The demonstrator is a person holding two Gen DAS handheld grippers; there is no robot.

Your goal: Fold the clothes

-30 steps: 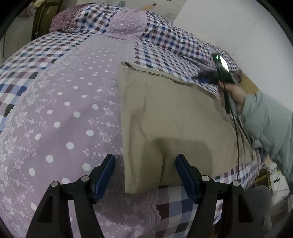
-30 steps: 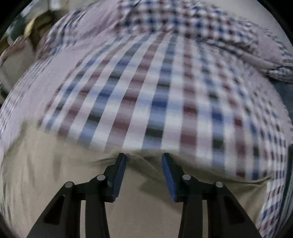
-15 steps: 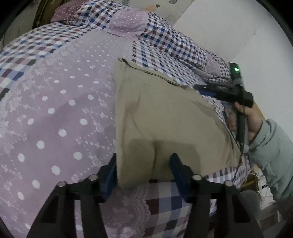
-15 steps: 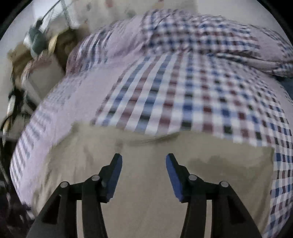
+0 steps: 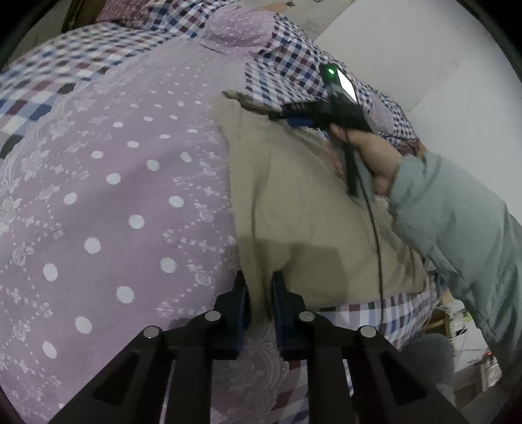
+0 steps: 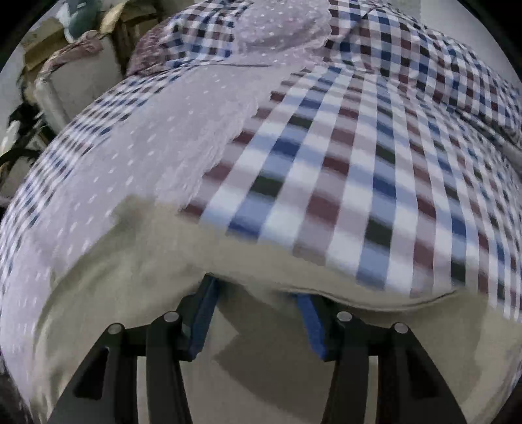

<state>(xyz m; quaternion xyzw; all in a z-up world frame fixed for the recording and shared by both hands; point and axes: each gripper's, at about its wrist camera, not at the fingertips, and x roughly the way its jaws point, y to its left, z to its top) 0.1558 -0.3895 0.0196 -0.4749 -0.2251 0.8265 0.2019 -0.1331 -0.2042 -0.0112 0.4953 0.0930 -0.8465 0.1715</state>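
A beige garment (image 5: 310, 202) lies flat on the bed, slightly bunched at its near edge. My left gripper (image 5: 260, 293) is shut on that near edge, close to the garment's left corner, with cloth pinched between the blue pads. In the left wrist view, a hand in a grey-green sleeve (image 5: 456, 221) holds my right gripper (image 5: 280, 115) at the garment's far edge. In the right wrist view the right gripper (image 6: 257, 293) stands open, its fingers spread wide over the beige garment (image 6: 114, 277) at that far edge.
The bed cover (image 5: 98, 195) is lilac with white dots and has plaid panels (image 6: 359, 179). Pillows (image 5: 241, 29) lie at the head. A white wall (image 5: 424, 49) is on the right. Boxes and clutter (image 6: 75, 65) stand beside the bed. A black cable (image 5: 375, 234) hangs across the garment.
My left gripper has gone from open around the garment's near edge to shut on it. The right gripper moved forward to the far edge and stayed open.
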